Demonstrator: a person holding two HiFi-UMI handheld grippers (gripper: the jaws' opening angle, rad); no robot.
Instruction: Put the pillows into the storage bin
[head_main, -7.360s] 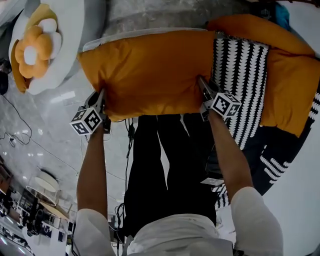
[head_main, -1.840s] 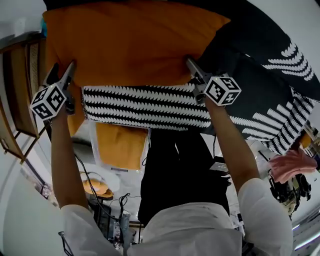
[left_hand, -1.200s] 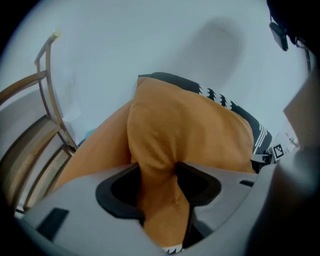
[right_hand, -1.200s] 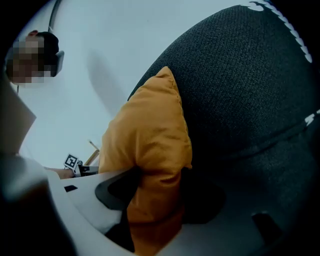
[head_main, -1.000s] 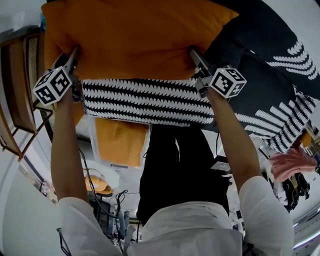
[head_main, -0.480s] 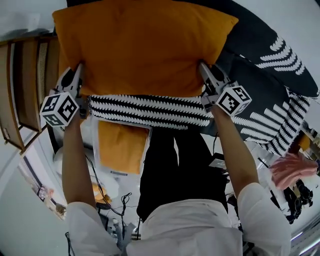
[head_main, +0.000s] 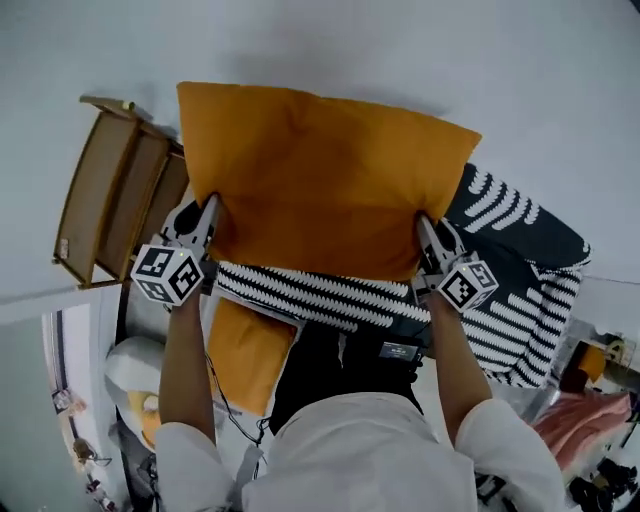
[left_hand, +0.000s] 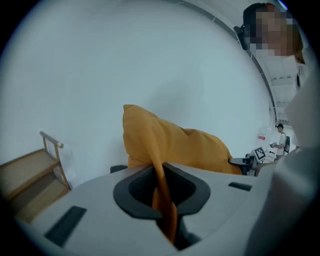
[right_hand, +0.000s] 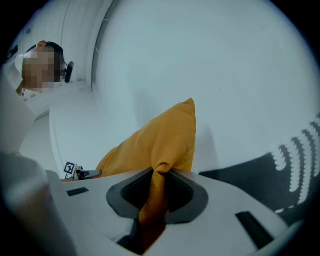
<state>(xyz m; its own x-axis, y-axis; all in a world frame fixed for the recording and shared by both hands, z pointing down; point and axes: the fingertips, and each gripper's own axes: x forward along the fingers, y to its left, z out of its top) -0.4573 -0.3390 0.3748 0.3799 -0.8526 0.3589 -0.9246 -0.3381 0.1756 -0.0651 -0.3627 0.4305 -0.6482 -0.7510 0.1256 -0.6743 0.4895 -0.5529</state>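
— Jaws?
— The left gripper (left_hand: 162, 175) is clamped on the orange pillow's (head_main: 320, 180) edge. The right gripper (right_hand: 156, 182), jaws just closing, pinches the opposite edge.
— The bin?
— I can't make one out. A second orange pillow (head_main: 245, 350) shows beneath the striped pillow (head_main: 330, 298).
— Room?
— The held pillow is above the striped pillow, long axis crosswise. The white wall (head_main: 400, 50) is behind and the wooden shelf (head_main: 115, 200) to the left.

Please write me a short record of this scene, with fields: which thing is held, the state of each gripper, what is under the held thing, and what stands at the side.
held thing: orange pillow, held up by its two lower corners
left gripper: shut on a pinch of the pillow's fabric
right gripper: jaws have just been closing, the pillow's fabric pinched between them
below the held pillow: striped pillow, black and white
at the left side: wooden shelf
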